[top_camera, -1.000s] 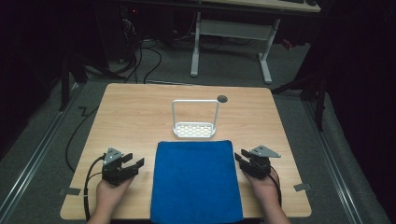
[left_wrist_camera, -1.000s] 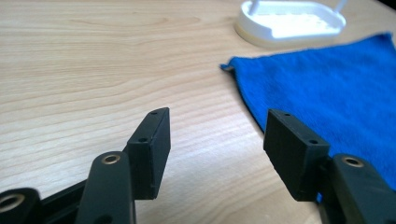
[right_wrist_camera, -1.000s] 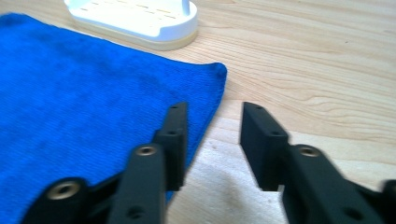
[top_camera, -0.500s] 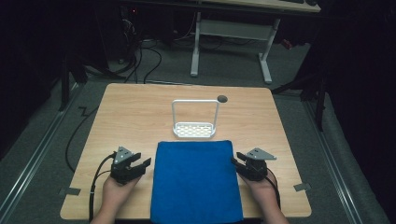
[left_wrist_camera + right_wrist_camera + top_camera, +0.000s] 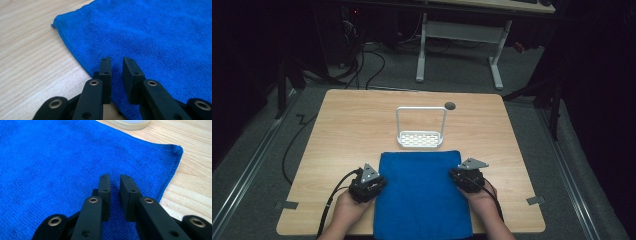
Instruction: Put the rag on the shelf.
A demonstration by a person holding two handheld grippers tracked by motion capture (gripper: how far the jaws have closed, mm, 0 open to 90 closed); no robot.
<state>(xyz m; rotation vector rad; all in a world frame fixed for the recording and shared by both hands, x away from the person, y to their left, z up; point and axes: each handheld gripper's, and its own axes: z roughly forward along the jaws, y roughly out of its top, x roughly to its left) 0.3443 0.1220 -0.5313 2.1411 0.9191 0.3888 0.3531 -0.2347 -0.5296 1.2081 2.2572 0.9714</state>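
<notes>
A blue cloth (image 5: 422, 195) lies flat on the near middle of the wooden table (image 5: 347, 125), its front edge at the table's edge. My left gripper (image 5: 378, 183) sits at the cloth's left edge, and in the left gripper view the left gripper (image 5: 116, 61) has its jaws a narrow gap apart over the blue cloth (image 5: 155, 35), just inside its border. My right gripper (image 5: 456, 175) sits at the right edge. In the right gripper view the right gripper (image 5: 115, 178) hovers over the blue cloth (image 5: 57, 155) with the same narrow gap. Nothing is pinched in either.
A small white wire rack (image 5: 421, 136) with a tall handle stands just beyond the cloth's far edge; the white wire rack base (image 5: 130, 123) peeks in at the top of the right gripper view. A dark round hole (image 5: 450, 105) sits behind it. Bare wood lies left, right and behind.
Both hands have slid inward from the bare wood: the left gripper moved right and the right gripper moved left, so each now reaches over a side edge of the cloth.
</notes>
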